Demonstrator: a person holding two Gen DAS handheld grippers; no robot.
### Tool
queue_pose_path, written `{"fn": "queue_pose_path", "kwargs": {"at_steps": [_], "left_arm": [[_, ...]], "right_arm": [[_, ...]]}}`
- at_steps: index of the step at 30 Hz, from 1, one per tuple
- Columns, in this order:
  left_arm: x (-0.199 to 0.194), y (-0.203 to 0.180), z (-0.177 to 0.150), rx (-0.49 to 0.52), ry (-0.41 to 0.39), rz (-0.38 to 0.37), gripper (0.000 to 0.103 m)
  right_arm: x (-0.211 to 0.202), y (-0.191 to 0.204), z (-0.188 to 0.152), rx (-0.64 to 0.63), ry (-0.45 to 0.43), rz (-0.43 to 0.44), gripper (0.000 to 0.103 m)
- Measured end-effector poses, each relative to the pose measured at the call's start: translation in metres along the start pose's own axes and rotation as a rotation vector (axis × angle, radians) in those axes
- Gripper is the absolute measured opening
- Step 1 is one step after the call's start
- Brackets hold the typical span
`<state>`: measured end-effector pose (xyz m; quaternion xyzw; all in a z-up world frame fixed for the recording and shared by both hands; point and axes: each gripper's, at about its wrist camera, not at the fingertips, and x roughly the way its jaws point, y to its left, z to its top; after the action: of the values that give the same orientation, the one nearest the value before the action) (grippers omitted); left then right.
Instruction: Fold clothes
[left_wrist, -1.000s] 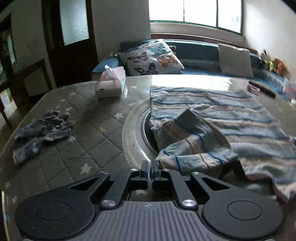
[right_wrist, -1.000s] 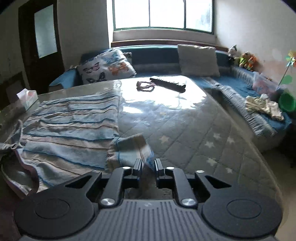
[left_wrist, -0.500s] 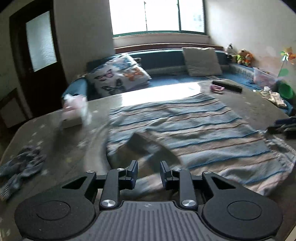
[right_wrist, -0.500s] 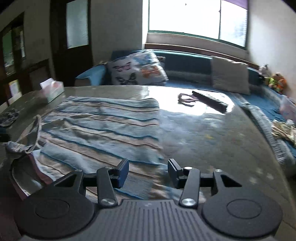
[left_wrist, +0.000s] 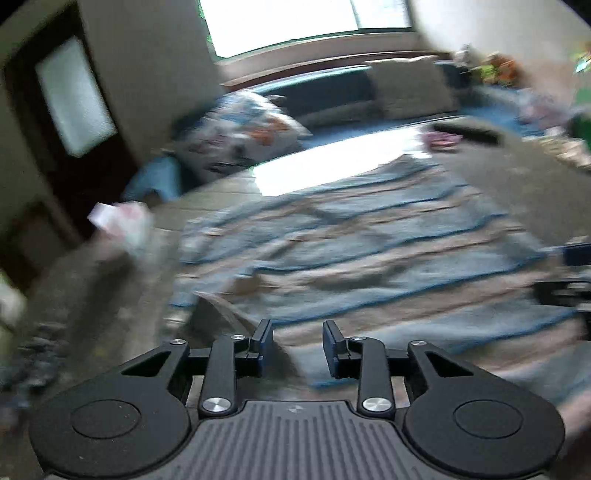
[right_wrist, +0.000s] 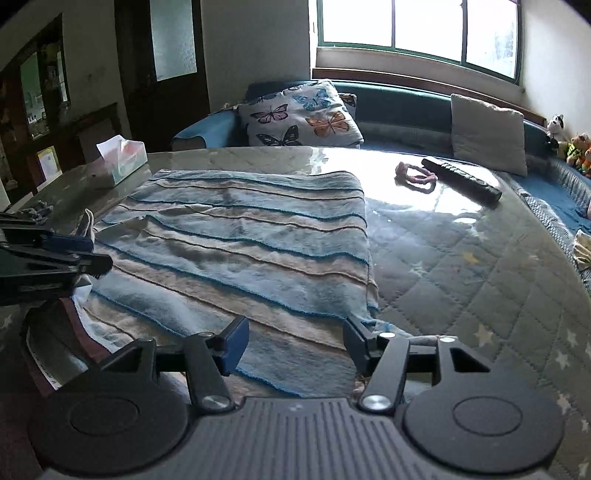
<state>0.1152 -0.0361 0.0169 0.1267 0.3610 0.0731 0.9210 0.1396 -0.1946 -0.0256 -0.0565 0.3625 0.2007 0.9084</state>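
A blue and beige striped garment (right_wrist: 240, 251) lies spread flat on the quilted, star-patterned table top (right_wrist: 461, 280). My right gripper (right_wrist: 295, 332) hangs just over its near right corner. Its jaws are opening, and the cloth lies below them, not pinched. In the blurred left wrist view the garment (left_wrist: 369, 258) fills the middle. My left gripper (left_wrist: 295, 341) is over its near left edge, jaws opening, with nothing pressed between the pads. The left gripper (right_wrist: 55, 254) also shows at the left edge of the right wrist view. The right gripper (left_wrist: 569, 273) shows at the right edge of the left wrist view.
A tissue box (right_wrist: 122, 158) stands at the table's far left, with grey gloves (right_wrist: 37, 213) nearer along that side. A black remote (right_wrist: 461, 179) and a pink hair tie (right_wrist: 413, 175) lie far right. Behind the table, a bench holds a butterfly pillow (right_wrist: 299, 114) and a grey cushion (right_wrist: 487, 133).
Both grippers were nearly shut at folded parts of the garment and have opened. The cloth now lies flat. The left view has swung right and blurred; the right view has swung left.
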Motion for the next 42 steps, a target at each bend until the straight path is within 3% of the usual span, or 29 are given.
{"fn": "queue_pose_path", "kwargs": {"at_steps": [4,7,8,10,14,21,32,34,38,42], "left_arm": [[0.010,0.015,-0.002,-0.031,0.034,0.084,0.032],[0.011,0.039,-0.008,-0.072,0.041,0.060,0.026],[0.010,0.047,-0.010,-0.088,0.039,0.052,0.017],[0.007,0.065,-0.015,-0.119,0.031,0.046,0.010],[-0.003,0.104,-0.023,-0.167,0.001,0.069,0.005],[-0.006,0.170,-0.050,-0.254,0.050,0.146,0.004],[0.004,0.215,-0.076,-0.303,0.166,0.118,0.010],[0.004,0.220,-0.077,-0.300,0.169,0.162,0.012],[-0.005,0.239,-0.085,-0.330,0.162,0.170,0.012],[-0.027,0.246,-0.091,-0.322,0.121,0.115,0.013]], "right_arm": [[0.000,-0.002,0.000,0.001,0.003,-0.003,0.058],[0.000,-0.004,-0.001,0.008,0.001,-0.007,0.058],[-0.001,-0.004,-0.001,0.008,0.001,-0.008,0.058],[-0.001,-0.004,-0.001,0.005,0.003,-0.009,0.058],[-0.001,-0.001,0.001,-0.003,0.002,-0.005,0.058],[-0.007,0.024,0.004,-0.072,-0.010,0.071,0.058],[-0.005,0.095,0.001,-0.285,0.038,0.328,0.058],[-0.006,0.106,0.001,-0.321,0.038,0.353,0.058],[-0.005,0.137,-0.002,-0.402,0.042,0.413,0.058],[-0.003,0.166,-0.006,-0.481,0.032,0.442,0.058]]}}
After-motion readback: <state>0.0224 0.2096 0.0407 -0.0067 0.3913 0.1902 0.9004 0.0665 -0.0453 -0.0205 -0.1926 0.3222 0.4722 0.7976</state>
